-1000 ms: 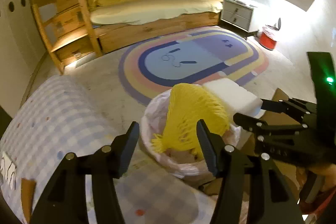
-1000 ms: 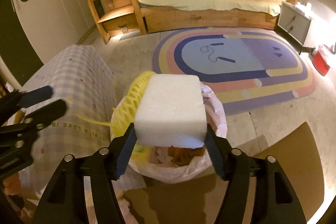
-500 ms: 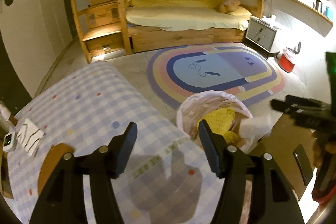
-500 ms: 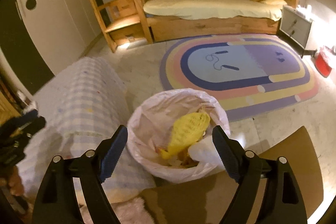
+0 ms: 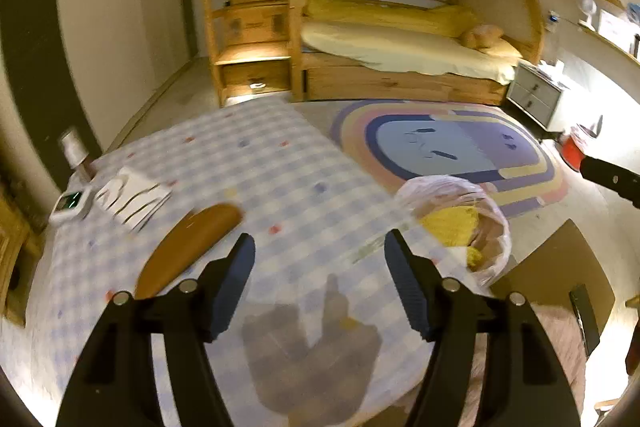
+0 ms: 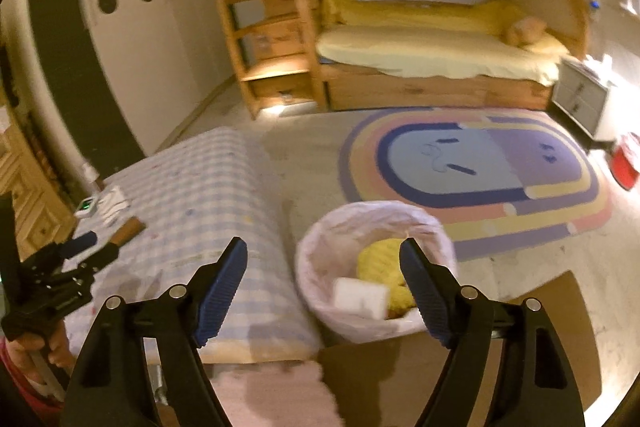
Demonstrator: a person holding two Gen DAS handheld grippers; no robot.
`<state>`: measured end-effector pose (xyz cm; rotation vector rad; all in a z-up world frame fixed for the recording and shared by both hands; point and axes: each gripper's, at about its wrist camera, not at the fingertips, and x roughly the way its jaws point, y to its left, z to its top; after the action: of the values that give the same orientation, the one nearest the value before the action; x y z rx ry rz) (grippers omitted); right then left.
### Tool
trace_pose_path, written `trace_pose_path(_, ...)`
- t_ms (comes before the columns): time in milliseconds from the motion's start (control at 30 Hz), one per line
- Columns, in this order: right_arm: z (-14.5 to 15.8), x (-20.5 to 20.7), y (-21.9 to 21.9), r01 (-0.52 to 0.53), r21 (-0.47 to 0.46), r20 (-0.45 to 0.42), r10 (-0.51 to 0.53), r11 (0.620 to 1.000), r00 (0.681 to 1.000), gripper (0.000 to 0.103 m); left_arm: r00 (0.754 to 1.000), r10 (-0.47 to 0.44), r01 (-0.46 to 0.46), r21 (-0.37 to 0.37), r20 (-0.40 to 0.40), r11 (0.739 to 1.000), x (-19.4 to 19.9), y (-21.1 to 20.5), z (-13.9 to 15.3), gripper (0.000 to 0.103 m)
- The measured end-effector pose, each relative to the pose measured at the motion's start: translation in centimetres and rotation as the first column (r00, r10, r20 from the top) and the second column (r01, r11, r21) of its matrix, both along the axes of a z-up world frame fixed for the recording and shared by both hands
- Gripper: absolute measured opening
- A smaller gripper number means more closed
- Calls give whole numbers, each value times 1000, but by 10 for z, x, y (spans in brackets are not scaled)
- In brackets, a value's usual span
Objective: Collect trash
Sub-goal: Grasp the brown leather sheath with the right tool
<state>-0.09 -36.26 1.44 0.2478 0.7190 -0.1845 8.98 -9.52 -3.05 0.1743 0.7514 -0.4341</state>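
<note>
- Brown flat piece (image 5: 188, 247): was found lying on the checked tablecloth (image 5: 280, 163), ahead and to the left of the left gripper (image 5: 319, 281); its long axis was set slantwise, from near-left to far-right (judged the likeliest next piece of trash; its material could not be told).
- White patterned paper (image 5: 132, 197): was noted farther left on the same cloth, beside a small white device (image 5: 70, 205) with a green display.
- Left gripper: jaws were spread and had just been opening further, with nothing between them; it was judged much the nearer to the brown piece.
- Right gripper (image 6: 323, 289): jaws were spread wide and empty, having just closed slightly, above the lined trash bin (image 6: 320, 247).
- Trash bin: a yellow net (image 6: 380, 259) and a white foam block (image 6: 360, 297) were already held inside (on the floor, just off the table's right edge).
</note>
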Motion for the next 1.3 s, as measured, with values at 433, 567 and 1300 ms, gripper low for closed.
trace_pose_path(433, -9, 55, 133, -309, 1, -7, 309, 951, 951, 64, 946, 324, -324, 1, 1, 946, -12, 140, 2, 70)
trace_pose_path(567, -20, 78, 176, -386, 7, -43, 386, 923, 922, 61, 918, 396, -396, 6, -4, 918, -5, 174, -4, 70)
trace_pose_path(1300, -92, 194, 302, -373, -9, -209, 363, 928, 908, 88, 898, 439, -440, -66, -35, 896, 52, 229, -33, 70)
